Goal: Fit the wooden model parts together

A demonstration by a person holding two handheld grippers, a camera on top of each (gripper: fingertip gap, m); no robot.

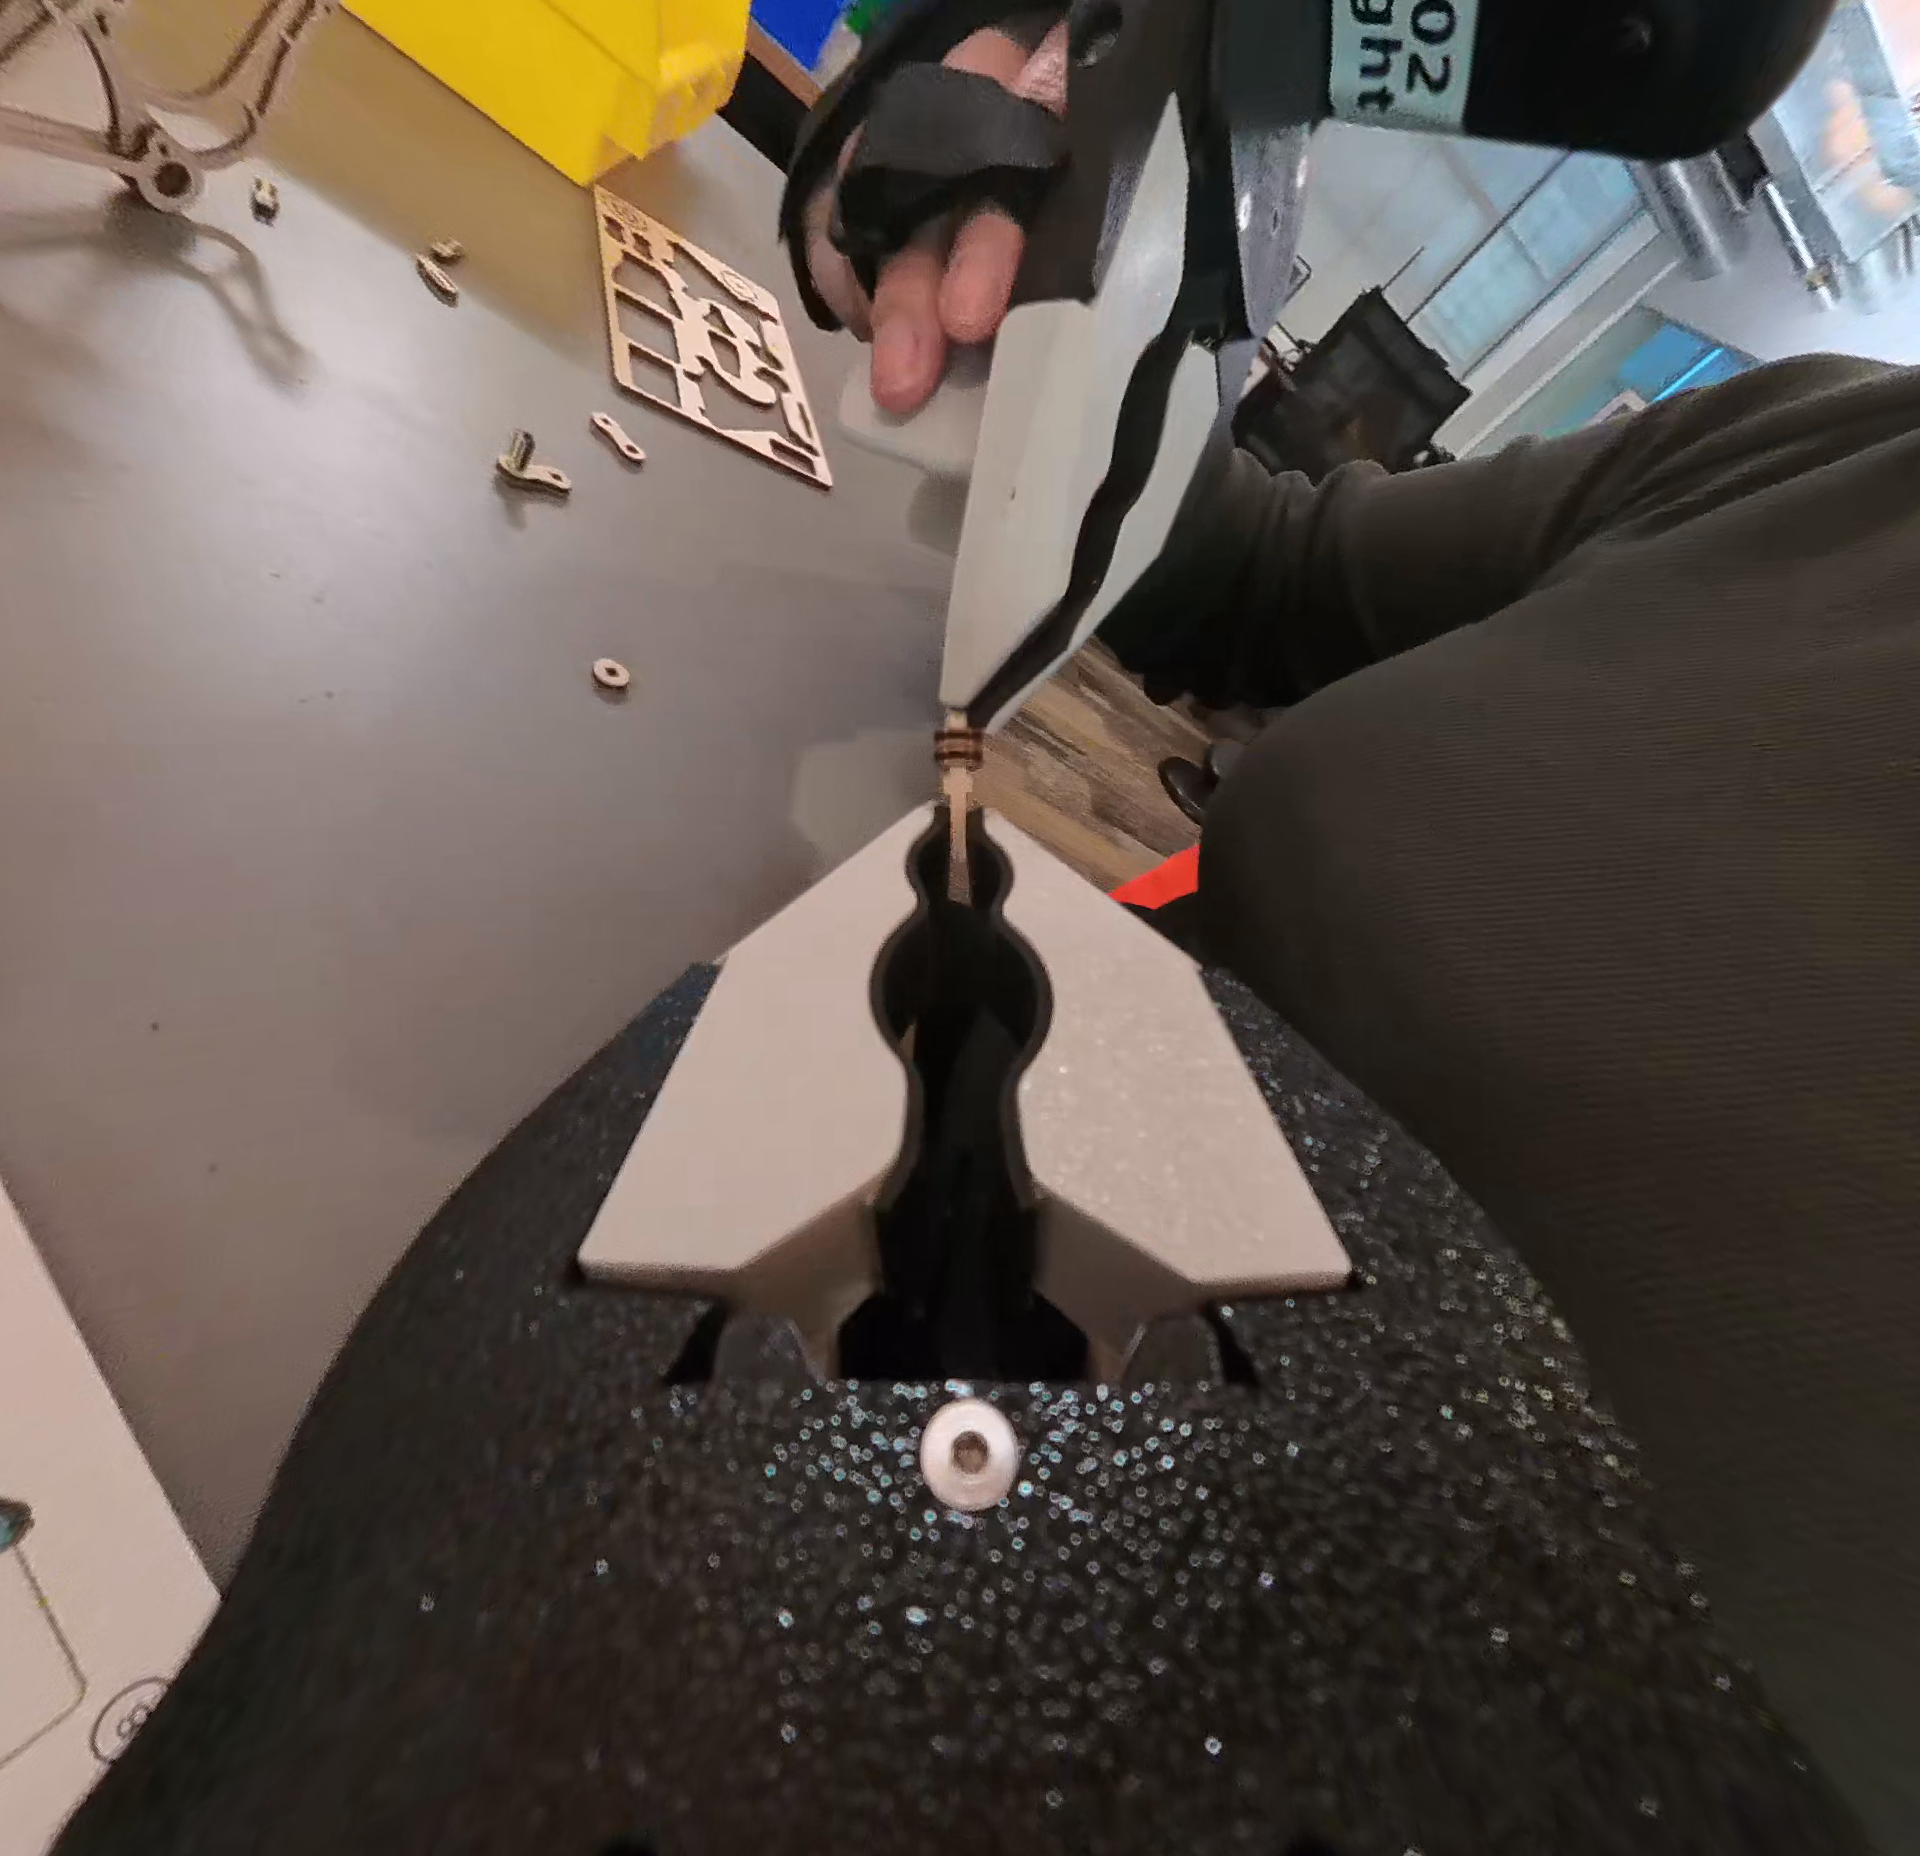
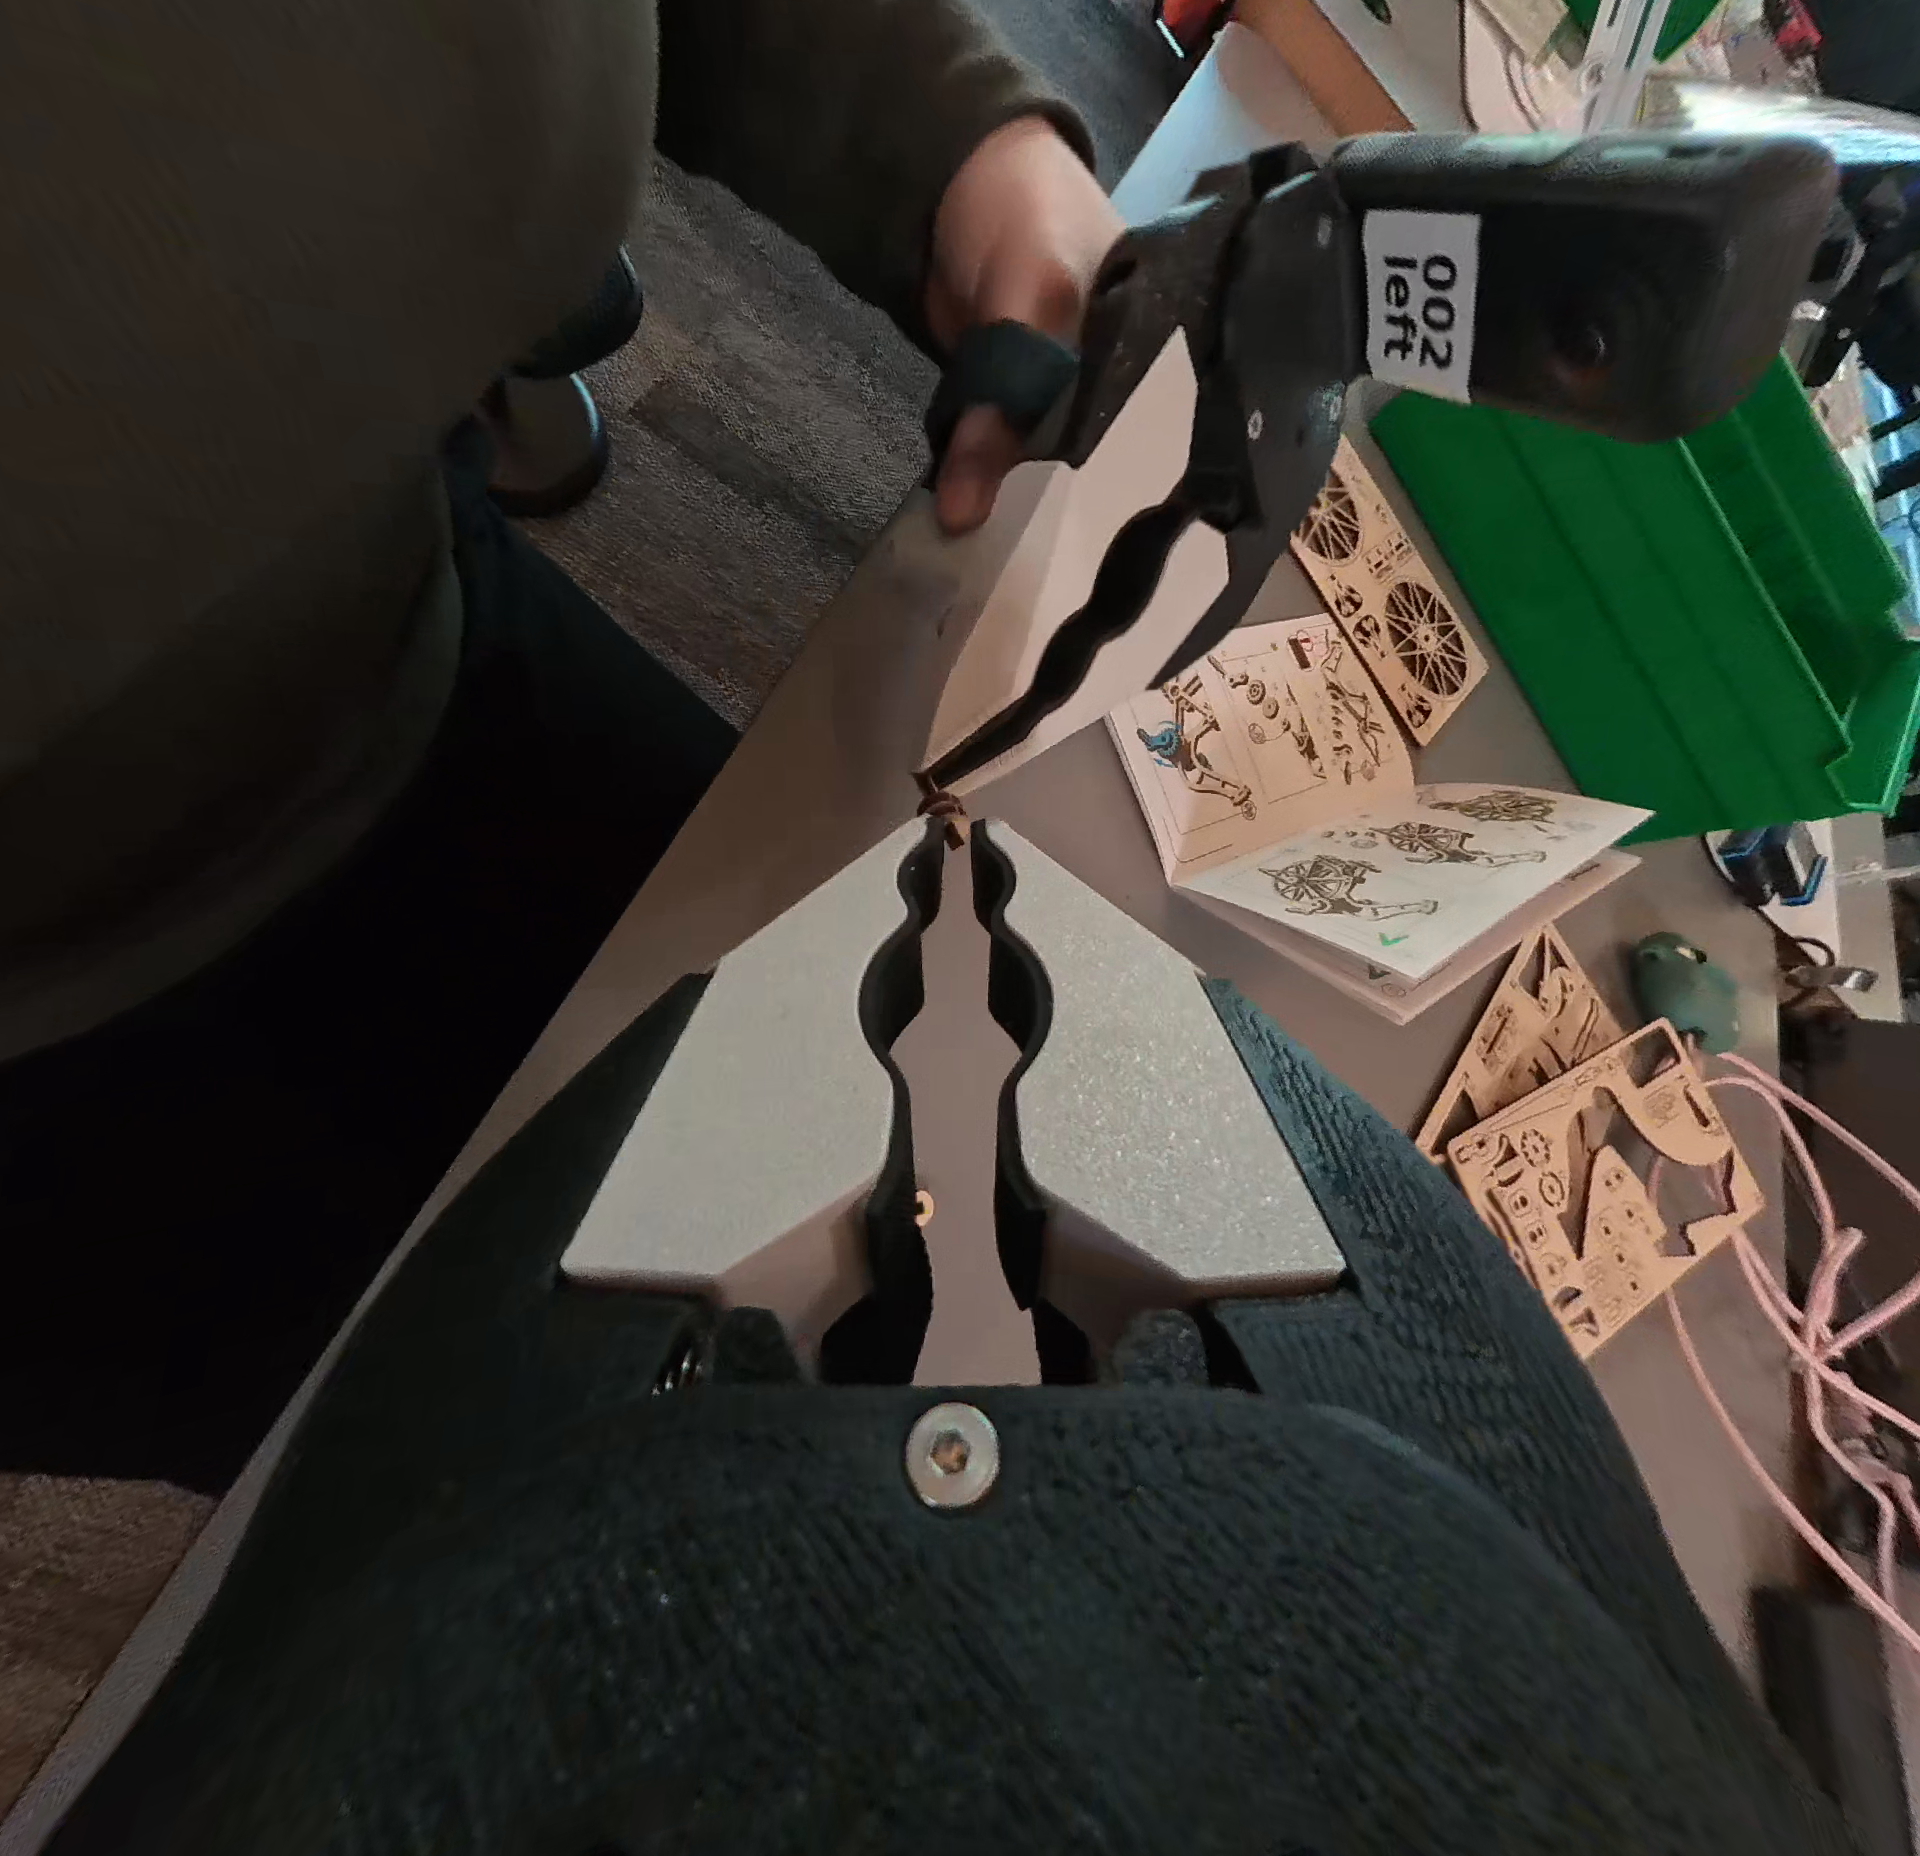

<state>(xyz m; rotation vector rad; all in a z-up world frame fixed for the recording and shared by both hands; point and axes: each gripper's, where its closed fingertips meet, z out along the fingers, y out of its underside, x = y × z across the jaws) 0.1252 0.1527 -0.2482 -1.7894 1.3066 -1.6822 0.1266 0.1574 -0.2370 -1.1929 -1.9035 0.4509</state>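
Observation:
In the left wrist view my left gripper (image 1: 958, 819) is shut on a thin wooden peg (image 1: 958, 850) that sticks up out of its tips. My right gripper (image 1: 961, 717) comes down from above, shut on a small stack of wooden discs (image 1: 958, 750) that sits on the peg's top end. The two grippers meet tip to tip above the table edge. In the right wrist view my right gripper (image 2: 951, 827) pinches the small wooden piece (image 2: 948, 814) at its tips, and the left gripper (image 2: 932, 773) reaches in from above. The joint itself is tiny and partly hidden.
A yellow bin (image 1: 540, 30), a punched wooden sheet (image 1: 717, 352), loose small parts (image 1: 530, 466) and a partly built wooden model (image 1: 156, 144) lie on the grey table (image 1: 312, 767). An open instruction booklet (image 2: 1351, 871), more wooden sheets (image 2: 1600, 1183), a green bin (image 2: 1662, 611) and a pink cord (image 2: 1818, 1287) are on the right. Less than 4 cm separates the two grippers' tips. The partly built wooden model (image 1: 156, 144) is about 25 cm from both grippers' fingertips.

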